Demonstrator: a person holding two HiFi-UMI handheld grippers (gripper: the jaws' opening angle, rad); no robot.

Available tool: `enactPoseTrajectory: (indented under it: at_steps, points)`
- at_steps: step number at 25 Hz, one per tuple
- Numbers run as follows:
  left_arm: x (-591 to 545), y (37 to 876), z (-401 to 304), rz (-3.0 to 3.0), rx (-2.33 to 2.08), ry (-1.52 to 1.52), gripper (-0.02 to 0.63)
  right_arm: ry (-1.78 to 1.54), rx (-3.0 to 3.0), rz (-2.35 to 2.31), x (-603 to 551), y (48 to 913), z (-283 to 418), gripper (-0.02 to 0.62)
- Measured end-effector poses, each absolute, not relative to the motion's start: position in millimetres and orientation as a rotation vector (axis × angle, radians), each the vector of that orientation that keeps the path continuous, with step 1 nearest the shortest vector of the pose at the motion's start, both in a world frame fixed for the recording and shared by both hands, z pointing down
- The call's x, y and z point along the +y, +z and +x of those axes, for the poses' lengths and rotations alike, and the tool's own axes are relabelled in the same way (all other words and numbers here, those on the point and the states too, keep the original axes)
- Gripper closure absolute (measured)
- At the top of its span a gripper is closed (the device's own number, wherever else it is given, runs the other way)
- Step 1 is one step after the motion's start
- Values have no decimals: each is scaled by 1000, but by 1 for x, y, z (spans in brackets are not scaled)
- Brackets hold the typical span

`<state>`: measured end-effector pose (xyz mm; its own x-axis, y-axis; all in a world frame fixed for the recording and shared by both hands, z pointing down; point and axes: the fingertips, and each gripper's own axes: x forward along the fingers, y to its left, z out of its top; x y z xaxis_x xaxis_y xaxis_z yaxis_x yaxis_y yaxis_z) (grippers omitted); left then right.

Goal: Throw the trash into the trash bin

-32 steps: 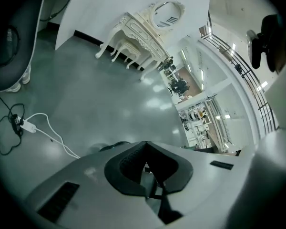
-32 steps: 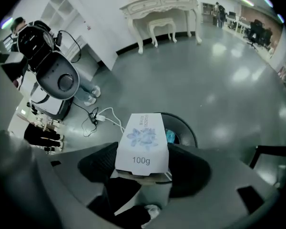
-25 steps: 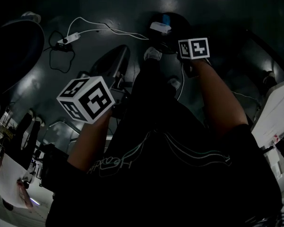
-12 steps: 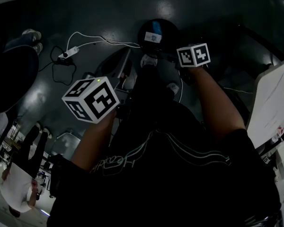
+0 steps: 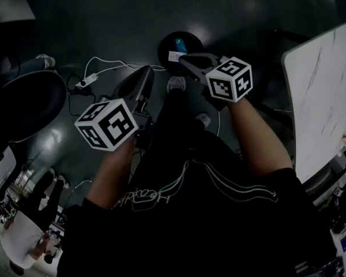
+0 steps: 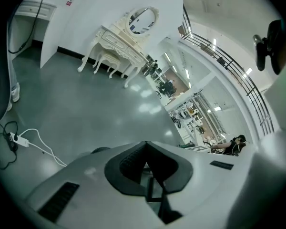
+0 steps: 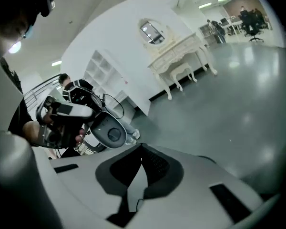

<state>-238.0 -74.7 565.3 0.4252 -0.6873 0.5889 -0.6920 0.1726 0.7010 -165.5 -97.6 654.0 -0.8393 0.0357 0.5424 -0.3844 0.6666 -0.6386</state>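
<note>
The trash bin (image 5: 168, 44) stands on the dark floor (image 5: 104, 22), a round, dark tub just ahead of the person's shoes. Inside it I can see a white piece of trash (image 5: 174, 56) lying against the near rim, with a blue piece (image 5: 181, 43) deeper in beside it; what either one is made of is too small to tell.

The right gripper (image 5: 184, 59) hangs over the bin's near edge. In its own view its jaws are pressed together at the tips with nothing between them (image 7: 142, 148). The left gripper (image 5: 147, 70) is held to the left of the bin, clear of it, and its jaws also meet at the tips and carry nothing (image 6: 145, 145).

A white cable (image 5: 112, 62) trails across the floor to a power strip (image 5: 84, 84), left of the bin. A white-topped counter (image 5: 323, 85) stands off to the right, well apart from the bin.
</note>
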Motion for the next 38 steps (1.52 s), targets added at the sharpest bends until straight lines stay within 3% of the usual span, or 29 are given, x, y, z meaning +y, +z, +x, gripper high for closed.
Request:
enactPoseTrajectory:
  at_steps: [8,18,29,38]
  points:
    - [-51,450,-169,1880,-1240,-15,601,815,-2656,364,-75,472,-107,565]
    - [-11,288,-34,2339,-1053,-72,601,610,-2821,864,-13,298,58,565]
    - [41,192,184,2707,-574,15,601,356,-2769,1433,73,211,264,565]
    - [110,168,329,2839,-132,149,601,339,-2644,1925,159,199,398,565]
